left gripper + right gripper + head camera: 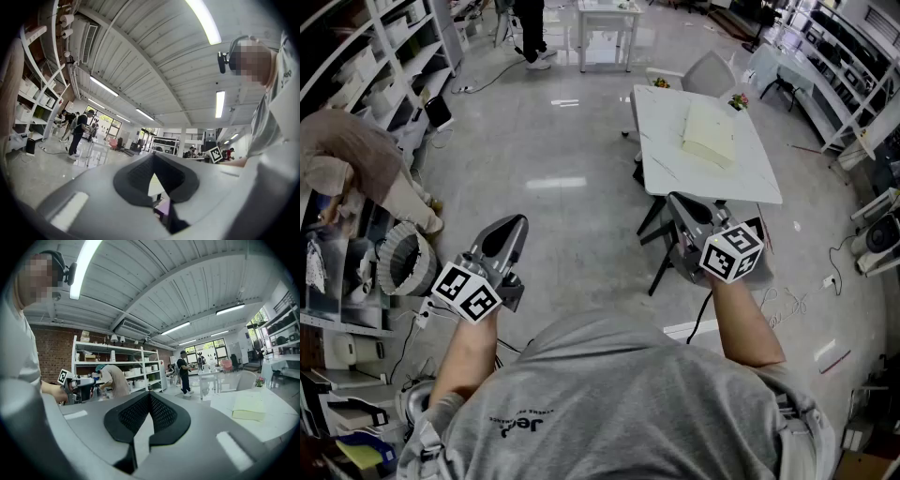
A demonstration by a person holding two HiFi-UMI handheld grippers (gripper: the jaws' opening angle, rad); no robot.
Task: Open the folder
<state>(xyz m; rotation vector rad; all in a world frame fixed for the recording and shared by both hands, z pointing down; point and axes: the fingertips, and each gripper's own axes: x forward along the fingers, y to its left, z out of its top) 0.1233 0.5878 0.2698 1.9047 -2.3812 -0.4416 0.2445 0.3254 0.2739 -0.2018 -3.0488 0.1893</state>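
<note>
A pale yellow folder [709, 134] lies shut on the white table [666, 159] ahead and to the right. The right gripper view also shows the folder [249, 407], at its right on the table [281, 423]. My left gripper [514, 225] is held out over the floor, well left of the table, shut with nothing in it. My right gripper [675, 199] hovers just short of the table's near edge, pads together and empty. In their own views the left gripper [153, 161] and right gripper [150, 399] both show closed pads. Neither touches the folder.
Shelving [384, 66] runs along the left, with a person [356, 159] bent over beside it and a round ribbed object [403, 264] on the floor. A chair [708, 73] and a small flower pot [738, 100] are at the table's far end. Another person stands by a far white table [609, 28].
</note>
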